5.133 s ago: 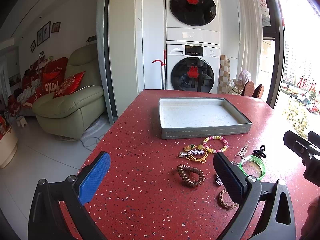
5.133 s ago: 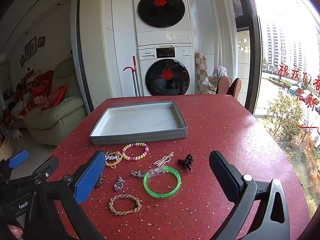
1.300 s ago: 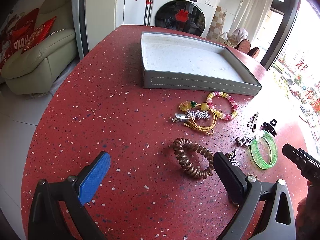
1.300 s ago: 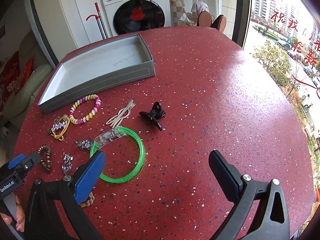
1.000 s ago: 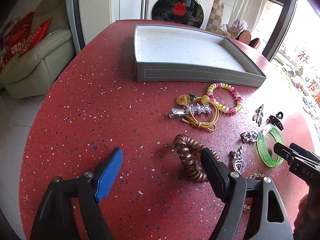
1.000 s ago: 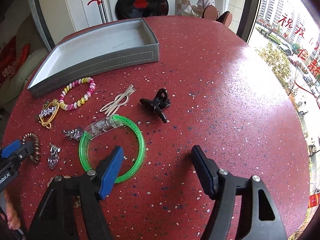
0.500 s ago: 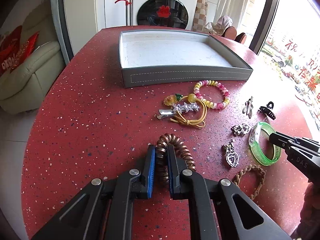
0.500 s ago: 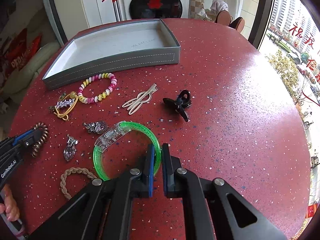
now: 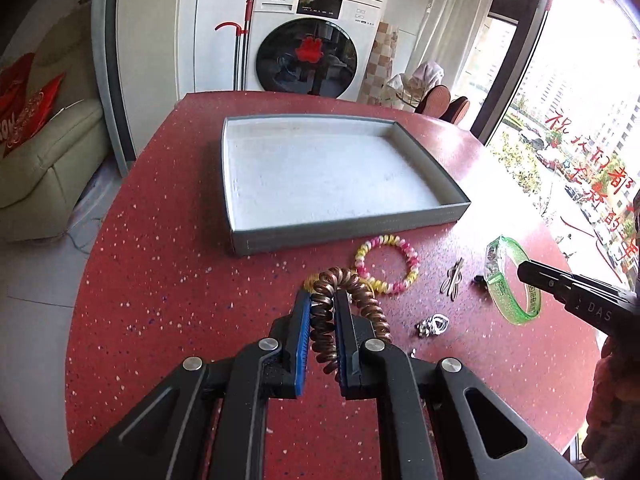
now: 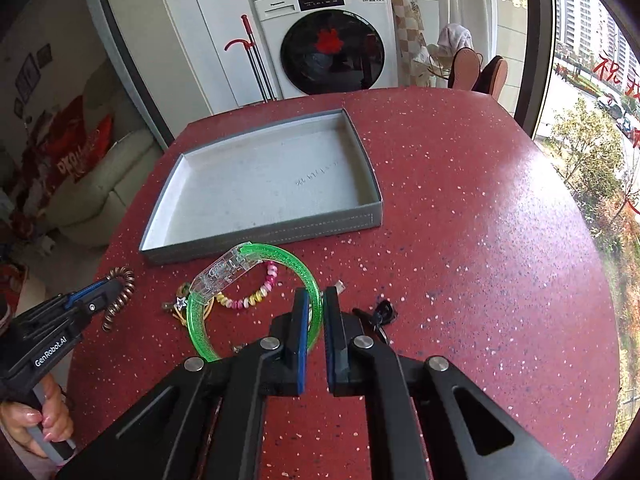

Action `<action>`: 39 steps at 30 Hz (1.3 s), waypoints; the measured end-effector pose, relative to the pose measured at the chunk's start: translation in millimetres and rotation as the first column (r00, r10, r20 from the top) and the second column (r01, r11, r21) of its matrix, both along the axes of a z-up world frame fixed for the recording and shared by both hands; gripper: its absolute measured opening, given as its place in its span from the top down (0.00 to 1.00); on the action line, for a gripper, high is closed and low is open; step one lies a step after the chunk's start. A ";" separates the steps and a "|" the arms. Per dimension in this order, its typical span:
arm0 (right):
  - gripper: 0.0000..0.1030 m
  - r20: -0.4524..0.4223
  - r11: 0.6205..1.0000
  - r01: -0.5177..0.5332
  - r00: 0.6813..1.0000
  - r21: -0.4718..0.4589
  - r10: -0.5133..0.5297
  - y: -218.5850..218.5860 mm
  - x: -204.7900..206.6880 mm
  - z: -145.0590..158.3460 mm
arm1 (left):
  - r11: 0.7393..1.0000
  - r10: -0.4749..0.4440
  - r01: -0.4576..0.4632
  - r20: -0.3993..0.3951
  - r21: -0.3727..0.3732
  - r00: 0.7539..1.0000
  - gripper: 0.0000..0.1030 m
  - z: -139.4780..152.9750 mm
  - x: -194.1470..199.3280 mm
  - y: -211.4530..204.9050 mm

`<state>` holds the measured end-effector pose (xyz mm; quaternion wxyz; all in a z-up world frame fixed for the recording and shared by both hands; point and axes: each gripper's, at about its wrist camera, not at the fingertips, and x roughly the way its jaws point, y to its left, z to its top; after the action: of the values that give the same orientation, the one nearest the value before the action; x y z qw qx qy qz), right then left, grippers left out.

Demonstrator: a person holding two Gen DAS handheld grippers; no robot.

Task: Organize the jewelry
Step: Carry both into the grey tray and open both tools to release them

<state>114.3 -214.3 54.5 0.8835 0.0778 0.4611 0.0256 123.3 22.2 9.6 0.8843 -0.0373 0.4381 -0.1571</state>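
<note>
Left wrist view: jaws tight on coiled brown hair tie [image 9: 352, 300]; right jaws around glittery green bangle [image 10: 280, 256].

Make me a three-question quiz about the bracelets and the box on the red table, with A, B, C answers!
1. Where is the pink-and-yellow bead bracelet?
A. Inside the grey box
B. On the red table in front of the grey box
C. In a claw

2. What colour is the bangle that the right claw holds?
A. Green
B. Blue
C. Orange

3. What is the left claw doing?
A. Hanging wide open
B. Shut on the brown coil hair tie
C. Resting inside the box

Answers:
1. B, the beads lie on the red table just before the wall of the grey box.
2. A, the ring pinched in that claw is glittery green with a clear clasp.
3. B, both pads squeeze the brown coil hair tie, lifted off the table.
</note>
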 end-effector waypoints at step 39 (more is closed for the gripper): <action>0.92 -0.123 0.996 0.012 0.992 -0.089 -0.023 14.8 205.4 -78.7 | 0.968 0.094 -0.078 -0.058 0.239 0.994 0.71 -64.6 214.2 -47.7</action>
<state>319.6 -199.6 -24.2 0.8561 0.0444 0.5149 -0.0075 337.5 -25.5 -55.0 0.8727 0.0437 0.4820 -0.0641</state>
